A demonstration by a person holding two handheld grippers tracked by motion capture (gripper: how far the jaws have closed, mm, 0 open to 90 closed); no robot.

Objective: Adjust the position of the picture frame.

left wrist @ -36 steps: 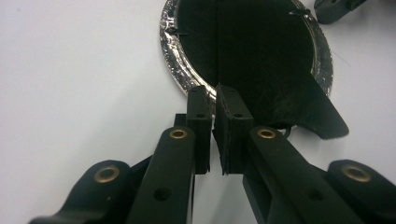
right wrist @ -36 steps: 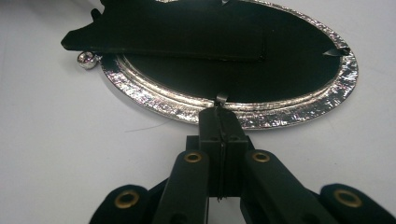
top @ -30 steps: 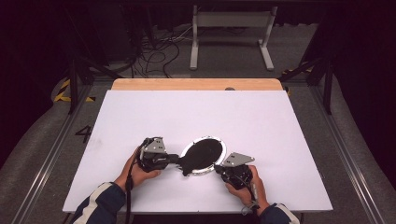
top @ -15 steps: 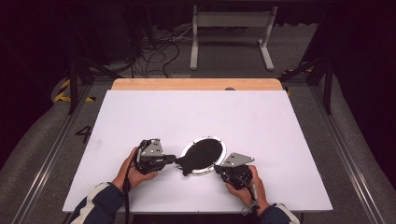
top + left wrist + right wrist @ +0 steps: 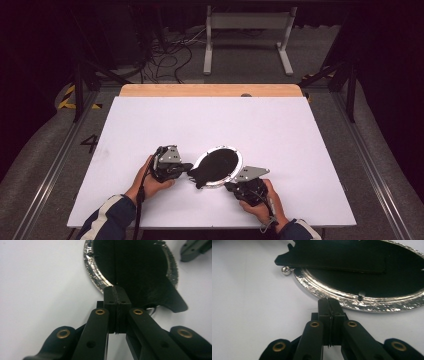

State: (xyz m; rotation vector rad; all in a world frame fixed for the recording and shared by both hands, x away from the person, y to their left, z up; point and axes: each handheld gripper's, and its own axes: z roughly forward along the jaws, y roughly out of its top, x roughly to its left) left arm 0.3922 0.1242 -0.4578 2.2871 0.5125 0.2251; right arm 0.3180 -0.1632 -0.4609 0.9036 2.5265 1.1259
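White surface (image 5: 300,140) carrying one black coin purse (image 5: 216,164) with silver clasp frame, lying between and just ahead of the left hand-held gripper (image 5: 188,168) and right hand-held gripper (image 5: 229,186), both closed empty; likely light, limp, graspable at rigid frame.

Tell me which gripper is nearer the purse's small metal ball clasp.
The left gripper: the ball sits at the purse end beside it; the right gripper faces the long rim.
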